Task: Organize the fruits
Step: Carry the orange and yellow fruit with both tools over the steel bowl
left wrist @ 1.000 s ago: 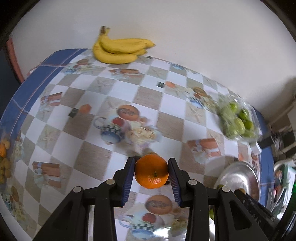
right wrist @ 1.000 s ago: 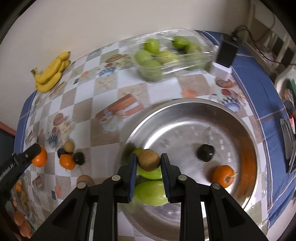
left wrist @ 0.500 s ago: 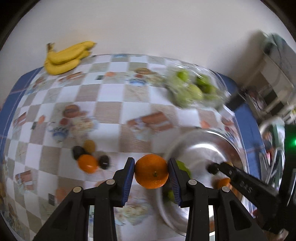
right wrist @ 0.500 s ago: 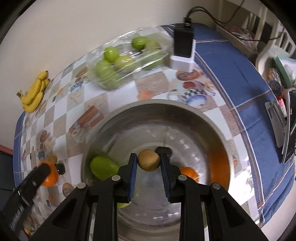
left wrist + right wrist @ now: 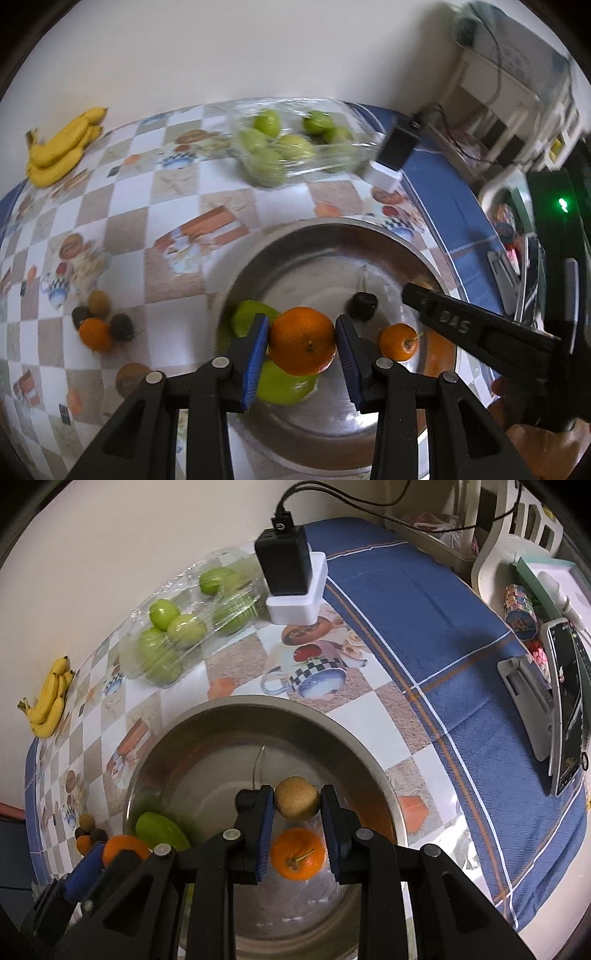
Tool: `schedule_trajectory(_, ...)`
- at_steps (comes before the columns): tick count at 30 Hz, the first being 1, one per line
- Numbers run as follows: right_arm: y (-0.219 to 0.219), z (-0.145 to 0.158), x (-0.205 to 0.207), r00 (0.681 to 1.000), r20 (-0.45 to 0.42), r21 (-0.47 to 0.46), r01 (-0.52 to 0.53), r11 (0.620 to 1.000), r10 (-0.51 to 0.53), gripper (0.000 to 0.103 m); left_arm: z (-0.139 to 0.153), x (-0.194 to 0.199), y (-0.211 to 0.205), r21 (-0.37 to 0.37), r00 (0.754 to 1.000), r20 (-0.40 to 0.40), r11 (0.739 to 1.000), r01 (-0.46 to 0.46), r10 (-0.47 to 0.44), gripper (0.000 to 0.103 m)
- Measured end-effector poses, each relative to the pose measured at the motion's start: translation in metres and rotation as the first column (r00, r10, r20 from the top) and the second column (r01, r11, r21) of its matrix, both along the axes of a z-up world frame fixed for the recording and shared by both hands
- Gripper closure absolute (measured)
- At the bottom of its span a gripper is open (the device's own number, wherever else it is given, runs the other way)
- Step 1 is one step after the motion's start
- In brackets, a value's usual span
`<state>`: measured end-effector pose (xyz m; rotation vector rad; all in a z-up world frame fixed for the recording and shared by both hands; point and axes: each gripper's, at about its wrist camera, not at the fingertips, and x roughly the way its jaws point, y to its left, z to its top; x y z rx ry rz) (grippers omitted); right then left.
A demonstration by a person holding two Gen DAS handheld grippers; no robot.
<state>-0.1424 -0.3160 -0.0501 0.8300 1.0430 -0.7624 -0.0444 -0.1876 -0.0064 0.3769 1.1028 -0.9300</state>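
The left claw (image 5: pixel 301 345) is clamped on a round orange mandarin (image 5: pixel 302 340) above the wide stainless-steel bowl (image 5: pixel 325 236) on the checkered counter (image 5: pixel 122 206). The right claw (image 5: pixel 297 805) is clamped on a fuzzy brown kiwi (image 5: pixel 297 798) over the same bowl. Only the left view shows the loose cluster of small fruit (image 5: pixel 98 321) on the counter clearly, and a hand (image 5: pixel 546 439) at the lower right. Only the right view shows the black charger (image 5: pixel 286 563) on its white box sharply, and the phone on a stand (image 5: pixel 565 701). Both views show the yellow bananas (image 5: pixel 59 147) and the bagged green apples (image 5: pixel 280 147).
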Motion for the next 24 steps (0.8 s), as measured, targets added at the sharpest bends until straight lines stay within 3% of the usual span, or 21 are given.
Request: schedule_trajectory(24, 0.002, -0.028, 0.002, 0.999, -0.032, 0.04, -0.001, 0.999, 0.002, 0.076, -0.03, -0.019, -0.024, 0.059, 0.994, 0.03, 0.993, 0.101, -0.102, 0.063)
